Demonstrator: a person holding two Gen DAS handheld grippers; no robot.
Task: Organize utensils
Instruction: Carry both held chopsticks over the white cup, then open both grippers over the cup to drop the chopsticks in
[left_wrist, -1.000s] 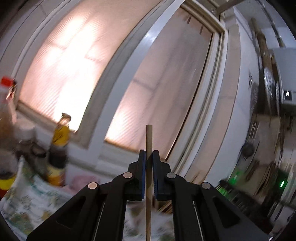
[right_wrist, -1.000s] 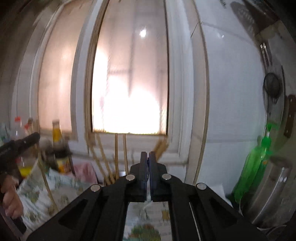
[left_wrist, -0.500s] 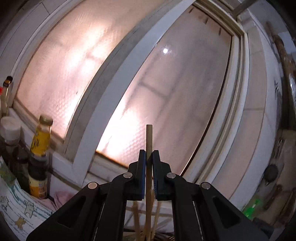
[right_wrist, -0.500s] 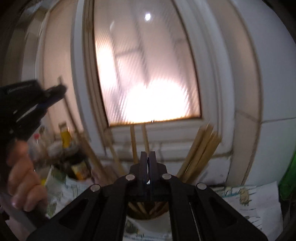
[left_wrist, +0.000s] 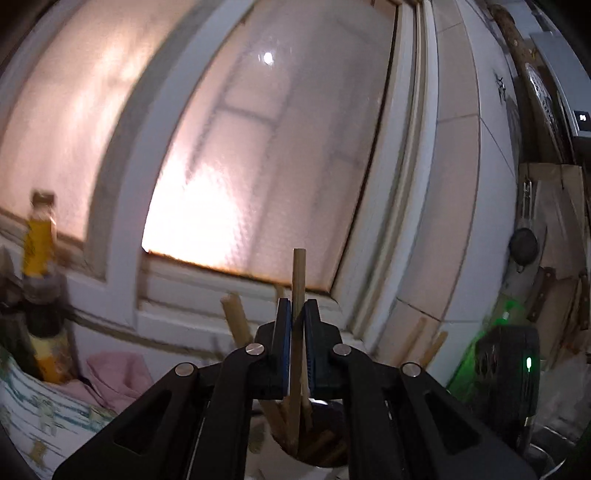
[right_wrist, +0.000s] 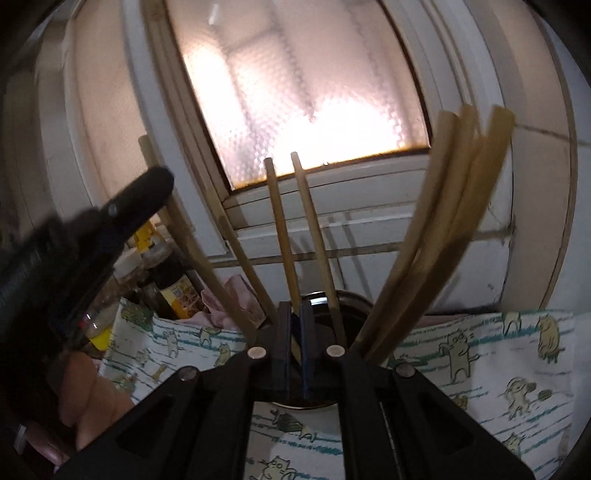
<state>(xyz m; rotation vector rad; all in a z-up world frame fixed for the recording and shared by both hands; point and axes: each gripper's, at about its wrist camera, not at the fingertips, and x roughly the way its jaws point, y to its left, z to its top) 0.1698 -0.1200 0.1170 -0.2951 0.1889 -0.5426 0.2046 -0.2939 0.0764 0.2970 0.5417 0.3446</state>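
My left gripper (left_wrist: 294, 314) is shut on a wooden chopstick (left_wrist: 298, 280) that stands upright, its lower end down in the round utensil holder (left_wrist: 325, 459) among several other chopsticks. In the right wrist view the left gripper (right_wrist: 147, 192) comes in from the left, a hand (right_wrist: 96, 398) under it. My right gripper (right_wrist: 294, 325) hovers just before the holder's rim (right_wrist: 351, 295); its jaws are opening by a narrow gap and grip nothing. Two chopsticks (right_wrist: 280, 240) rise behind it, and a thicker bundle (right_wrist: 443, 221) leans right.
Sauce bottles (left_wrist: 38, 240) and a pink cloth (left_wrist: 118, 376) stand left, below the frosted window (right_wrist: 303, 92). A cat-print cloth (right_wrist: 498, 354) covers the counter around the holder. At the right are a dark device with a green light (left_wrist: 529, 363) and a tiled wall (left_wrist: 461, 221).
Both grippers came down toward the holder. The left chopstick's lower end now sits inside it. The right gripper tilted downward, closed in on the rim, and its pads parted slightly.
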